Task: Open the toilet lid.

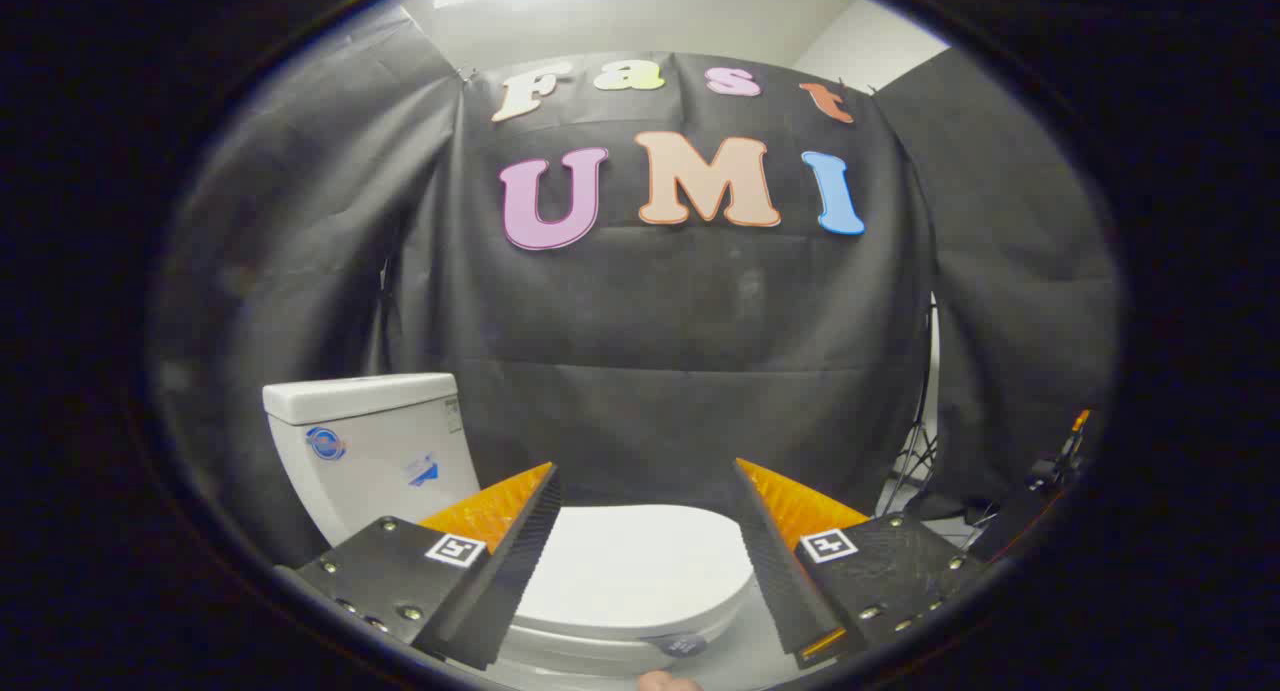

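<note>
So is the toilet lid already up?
No, the toilet lid lies flat and closed on the bowl, seen between the open gripper fingers, which touch nothing.

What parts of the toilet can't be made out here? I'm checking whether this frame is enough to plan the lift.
- Toilet lid: both side edges hidden behind the open gripper fingers; closed and untouched.
- Lid hinge: hidden behind the finger beside the tank.
- Bowl and base: cut off below.
- Tank stickers: too small to read.
</note>
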